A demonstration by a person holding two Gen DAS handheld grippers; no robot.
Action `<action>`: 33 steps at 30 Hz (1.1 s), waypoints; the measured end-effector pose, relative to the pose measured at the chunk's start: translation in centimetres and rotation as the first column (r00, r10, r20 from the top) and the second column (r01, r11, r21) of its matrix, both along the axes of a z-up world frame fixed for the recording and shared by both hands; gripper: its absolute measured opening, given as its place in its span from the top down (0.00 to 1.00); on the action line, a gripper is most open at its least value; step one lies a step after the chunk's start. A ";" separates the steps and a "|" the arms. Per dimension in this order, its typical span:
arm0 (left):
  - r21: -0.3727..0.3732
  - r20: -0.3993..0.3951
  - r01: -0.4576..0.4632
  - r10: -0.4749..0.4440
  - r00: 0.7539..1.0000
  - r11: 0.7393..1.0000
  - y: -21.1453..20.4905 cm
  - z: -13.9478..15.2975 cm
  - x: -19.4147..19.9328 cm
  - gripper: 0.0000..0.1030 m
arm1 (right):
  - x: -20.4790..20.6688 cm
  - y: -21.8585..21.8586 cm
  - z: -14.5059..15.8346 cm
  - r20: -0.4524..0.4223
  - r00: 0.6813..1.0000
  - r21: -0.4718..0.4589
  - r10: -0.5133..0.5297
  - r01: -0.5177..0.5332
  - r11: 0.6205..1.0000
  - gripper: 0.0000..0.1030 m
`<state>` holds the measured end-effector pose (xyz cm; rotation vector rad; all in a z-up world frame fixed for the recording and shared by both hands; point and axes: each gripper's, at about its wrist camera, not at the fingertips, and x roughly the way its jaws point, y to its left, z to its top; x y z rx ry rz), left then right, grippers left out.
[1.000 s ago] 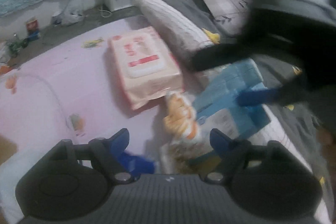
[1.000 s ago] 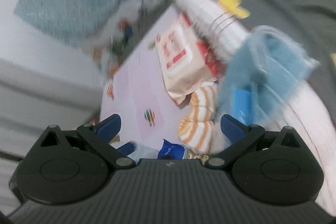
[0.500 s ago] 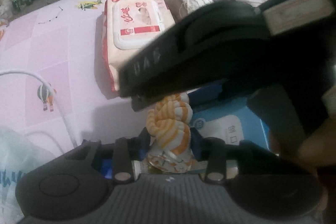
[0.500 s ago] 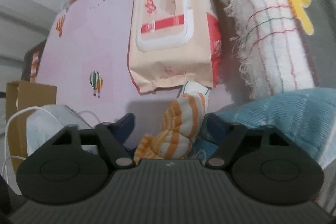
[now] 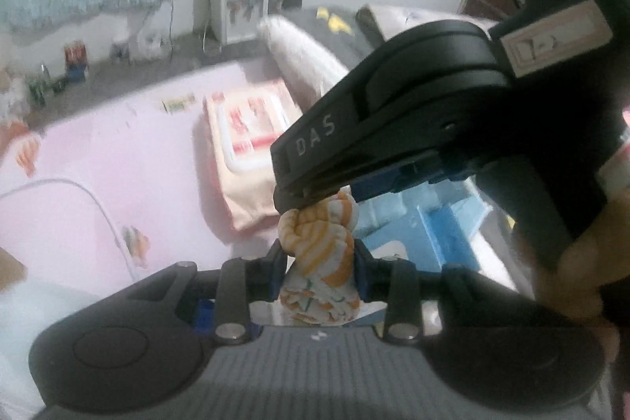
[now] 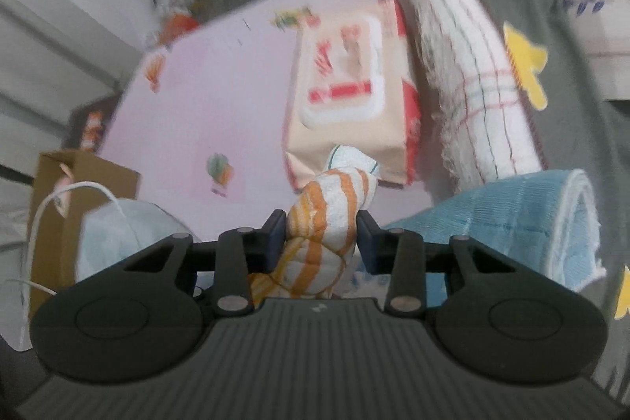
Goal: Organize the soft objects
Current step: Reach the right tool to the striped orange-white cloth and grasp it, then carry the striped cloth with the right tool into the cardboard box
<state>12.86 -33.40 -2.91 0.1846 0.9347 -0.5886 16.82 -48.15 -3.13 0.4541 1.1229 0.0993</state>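
Both tools gripped the same orange-and-white striped cloth (image 5: 321,247): the left hand-held gripper (image 5: 319,272) was clamped on its lower bunched end, and the right hand-held gripper (image 6: 321,237) was clamped on the other end, its black body reaching in from the right in the left wrist view. The twisted cloth was held above a pink bed sheet (image 6: 220,113), just in front of a pack of wet wipes (image 6: 346,105). A folded blue towel (image 6: 523,223) lay to the right, beside a white fringed towel (image 6: 468,65)
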 end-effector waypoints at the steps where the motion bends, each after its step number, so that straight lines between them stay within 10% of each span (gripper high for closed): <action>1: 0.004 0.019 0.002 -0.002 1.000 1.000 0.3 0.8 -0.7 0.66 | -0.3 0.1 0.9 0.018 1.000 0.010 -0.006 0.006 1.000 0.64; 16: 0.111 0.110 -0.226 0.214 0.971 0.968 21.0 7.6 1.9 0.65 | 2.9 20.2 8.3 0.182 0.971 0.240 0.153 -0.195 0.951 0.65; 33: 0.164 -0.048 -0.347 0.359 0.932 0.924 39.2 -2.1 10.2 0.65 | 13.8 44.1 2.6 0.067 0.930 0.114 0.361 -0.367 0.923 0.66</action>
